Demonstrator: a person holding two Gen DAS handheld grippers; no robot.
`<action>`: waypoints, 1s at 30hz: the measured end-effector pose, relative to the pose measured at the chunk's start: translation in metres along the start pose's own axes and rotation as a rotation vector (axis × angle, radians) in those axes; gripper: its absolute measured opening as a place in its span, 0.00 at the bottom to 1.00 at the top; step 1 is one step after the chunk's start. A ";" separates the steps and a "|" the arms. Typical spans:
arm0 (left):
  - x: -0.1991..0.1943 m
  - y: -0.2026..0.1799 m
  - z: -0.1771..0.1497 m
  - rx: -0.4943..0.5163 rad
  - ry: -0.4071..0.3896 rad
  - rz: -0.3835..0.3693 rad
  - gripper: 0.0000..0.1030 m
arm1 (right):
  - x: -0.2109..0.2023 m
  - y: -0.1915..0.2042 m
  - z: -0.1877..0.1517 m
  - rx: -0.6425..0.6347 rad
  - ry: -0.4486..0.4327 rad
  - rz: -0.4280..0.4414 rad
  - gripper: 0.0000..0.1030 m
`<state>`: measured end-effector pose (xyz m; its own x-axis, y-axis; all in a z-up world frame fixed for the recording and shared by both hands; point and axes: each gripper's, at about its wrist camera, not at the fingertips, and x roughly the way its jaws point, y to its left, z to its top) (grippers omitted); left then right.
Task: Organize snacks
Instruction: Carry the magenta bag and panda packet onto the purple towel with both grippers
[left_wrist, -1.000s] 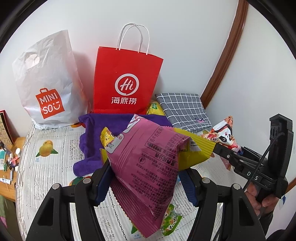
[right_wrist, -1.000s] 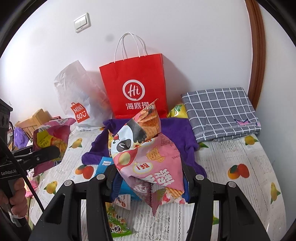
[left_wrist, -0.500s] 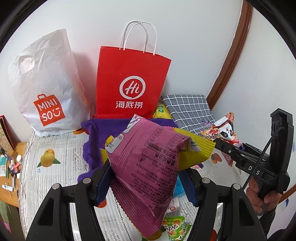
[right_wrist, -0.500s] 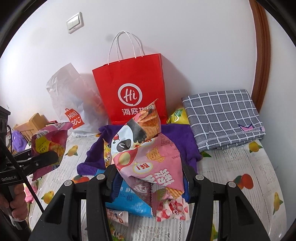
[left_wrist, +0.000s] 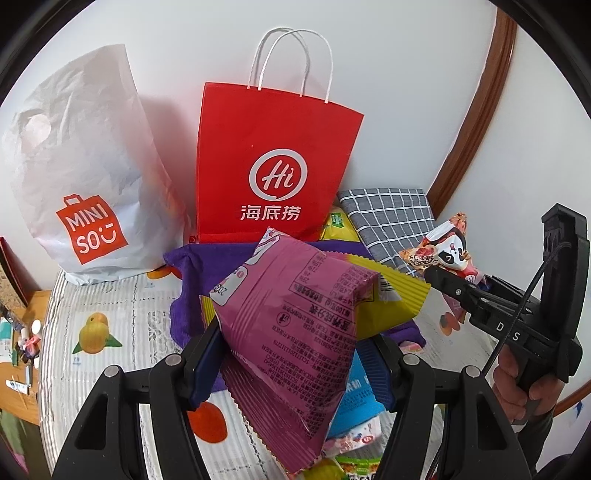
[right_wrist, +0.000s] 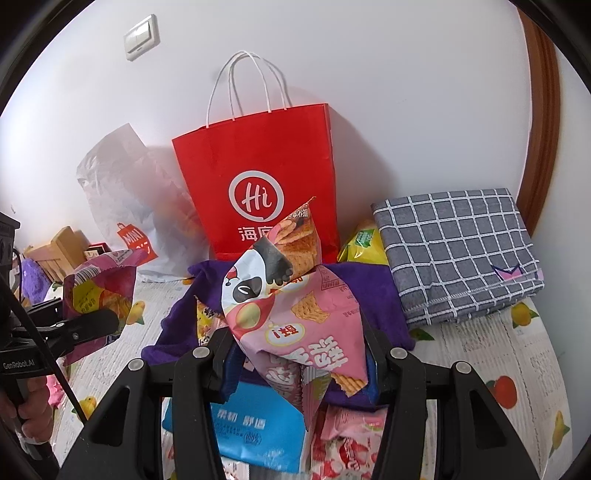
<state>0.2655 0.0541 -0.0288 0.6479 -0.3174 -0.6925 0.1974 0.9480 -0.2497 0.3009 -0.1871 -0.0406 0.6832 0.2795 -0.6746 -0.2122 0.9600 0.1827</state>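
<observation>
My left gripper (left_wrist: 291, 354) is shut on a magenta and yellow snack bag (left_wrist: 295, 332) and holds it above the table. It also shows at the left of the right wrist view (right_wrist: 99, 295). My right gripper (right_wrist: 299, 354) is shut on a pink snack bag with a panda face (right_wrist: 295, 306), also seen in the left wrist view (left_wrist: 443, 254). A red paper bag with white handles (left_wrist: 273, 170) (right_wrist: 258, 181) stands upright at the wall behind both. Loose snack packs, among them a blue one (right_wrist: 255, 428), lie below the grippers.
A white Miniso bag (left_wrist: 77, 173) stands left of the red bag. A purple towel (right_wrist: 369, 288) lies in front of it. A folded grey checked cloth (right_wrist: 458, 251) and a yellow pack (right_wrist: 364, 243) lie to the right. The tablecloth (left_wrist: 110, 314) has fruit prints.
Both grippers have moved forward and a little up toward the red bag, each keeping its snack bag. The red bag now looks larger and nearer in both views.
</observation>
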 end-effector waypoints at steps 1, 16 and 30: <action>0.003 0.001 0.001 -0.003 0.002 0.001 0.63 | 0.004 -0.001 0.001 0.003 0.002 0.002 0.49; 0.047 0.016 0.012 -0.014 0.050 0.008 0.63 | 0.054 -0.015 0.004 0.028 0.043 0.009 0.49; 0.072 0.035 0.019 -0.041 0.082 0.039 0.63 | 0.086 -0.032 -0.012 0.067 0.094 0.005 0.49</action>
<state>0.3328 0.0649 -0.0747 0.5916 -0.2830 -0.7549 0.1418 0.9583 -0.2480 0.3579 -0.1943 -0.1134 0.6133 0.2843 -0.7369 -0.1663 0.9586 0.2314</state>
